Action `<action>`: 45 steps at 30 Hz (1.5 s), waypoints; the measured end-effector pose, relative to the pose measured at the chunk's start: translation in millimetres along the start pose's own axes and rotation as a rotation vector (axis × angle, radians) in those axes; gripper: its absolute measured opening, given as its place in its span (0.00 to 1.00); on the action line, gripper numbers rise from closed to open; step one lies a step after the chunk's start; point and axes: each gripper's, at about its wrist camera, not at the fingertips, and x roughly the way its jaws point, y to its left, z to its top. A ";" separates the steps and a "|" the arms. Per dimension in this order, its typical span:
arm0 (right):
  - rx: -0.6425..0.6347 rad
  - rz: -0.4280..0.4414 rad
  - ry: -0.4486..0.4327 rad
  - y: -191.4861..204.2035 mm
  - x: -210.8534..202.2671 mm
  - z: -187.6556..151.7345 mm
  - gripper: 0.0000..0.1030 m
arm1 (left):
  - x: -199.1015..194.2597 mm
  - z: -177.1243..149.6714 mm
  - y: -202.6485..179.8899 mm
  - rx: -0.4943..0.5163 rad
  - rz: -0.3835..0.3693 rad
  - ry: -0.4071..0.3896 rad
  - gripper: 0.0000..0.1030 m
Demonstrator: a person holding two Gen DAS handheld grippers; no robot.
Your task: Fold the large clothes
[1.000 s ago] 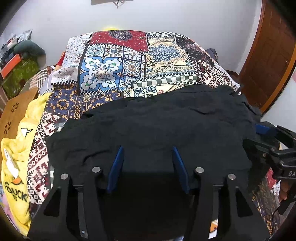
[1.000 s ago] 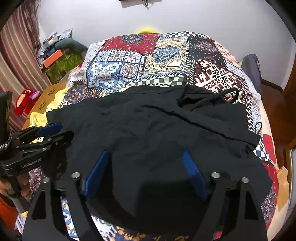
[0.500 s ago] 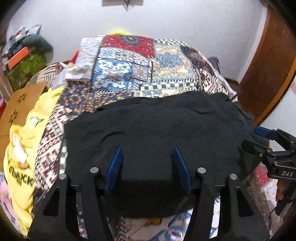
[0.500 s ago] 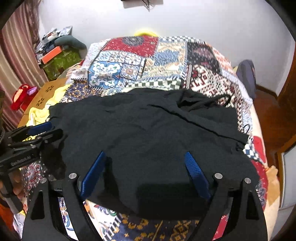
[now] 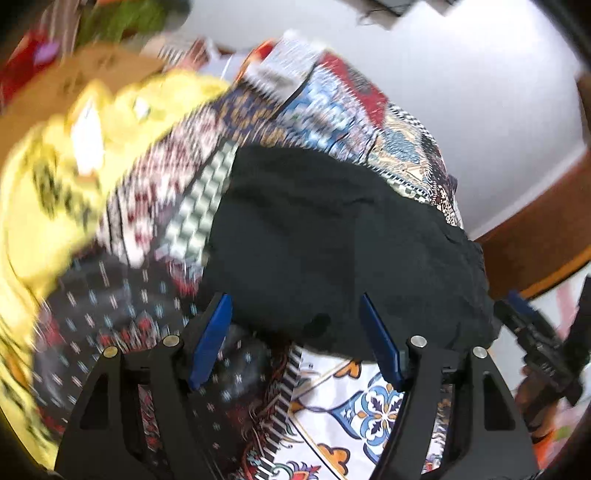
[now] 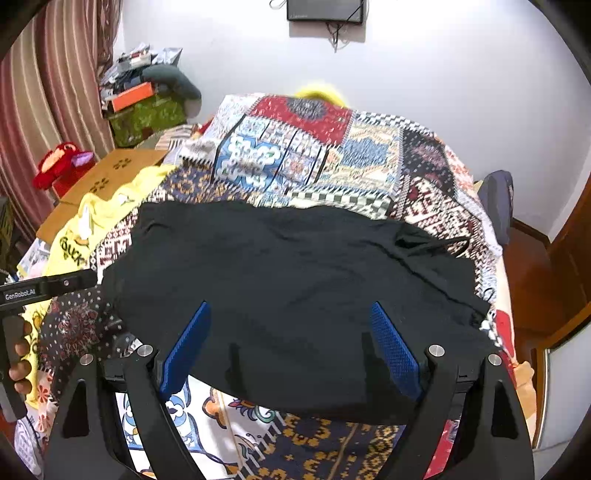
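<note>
On the bed [image 6: 369, 155] we list one black garment [image 6: 295, 288], spread flat; left gripper [image 5: 295, 332] jaws opening, holding nothing; right gripper [image 6: 291, 343] jaws wide, empty.

One black garment [image 6: 295, 280] is lying spread across one patchwork bedspread [image 6: 332, 147], and one yellow shirt [image 6: 85, 229] is lying at the far left edge. Two grippers are showing: the right gripper [image 6: 290, 350] and the left gripper [image 5: 295, 339], each carrying two blue pads (four in all). One hand [image 6: 20, 363] is showing at the near left. One red plush toy [image 6: 59, 162] is sitting far left, and one dark screen [image 6: 325, 11] is hanging on the far wall.
</note>
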 end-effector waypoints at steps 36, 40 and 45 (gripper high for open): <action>0.065 0.028 0.106 -17.3 40.6 -20.4 0.97 | 111.0 32.1 27.5 -0.467 -0.191 -0.142 0.71; 0.176 0.058 0.131 -33.0 30.6 -20.8 0.95 | 99.0 40.9 34.2 -0.454 -0.176 -0.161 0.44; 0.210 0.039 0.128 -35.8 15.8 -16.7 0.95 | 55.9 55.6 7.3 -0.227 -0.041 -0.203 0.34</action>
